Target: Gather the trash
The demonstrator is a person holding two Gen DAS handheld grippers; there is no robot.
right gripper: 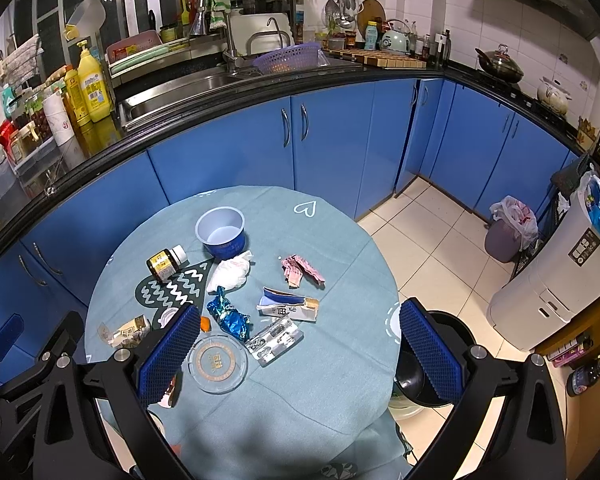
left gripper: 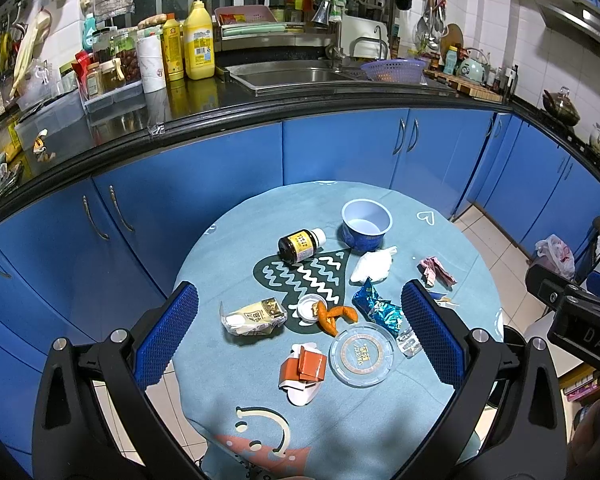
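The round worktop's cloth (left gripper: pixel 452 360) is teal-blue with a dark heart of white zigzags (left gripper: pixel 304 276) and a small white outline heart (right gripper: pixel 305 209). On it lie a blue cup (left gripper: pixel 366 224) with a white inside, a shiny blue foil wrapper (right gripper: pixel 229 316), a pink crumpled wrapper (right gripper: pixel 300 272) and an orange peel (left gripper: pixel 332 316) — plus a brown bottle (left gripper: pixel 300 245) with a yellow label. Behind stand blue cabinet doors (left gripper: pixel 340 152) under a black counter edge — and the claw pads (right gripper: pixel 168 356) are blue with a mesh texture.

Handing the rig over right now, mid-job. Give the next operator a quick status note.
Left gripper: open, empty, above the table.
Right gripper: open, empty, at the table's near right edge.
Trash on the round table: blue cup, brown bottle, white tissue, blue foil wrapper, pink wrapper, flattened carton, blister pack, clear lid, orange peel.
Done: nothing visibly collected.
Left: everything. Black bin sits right of the table.
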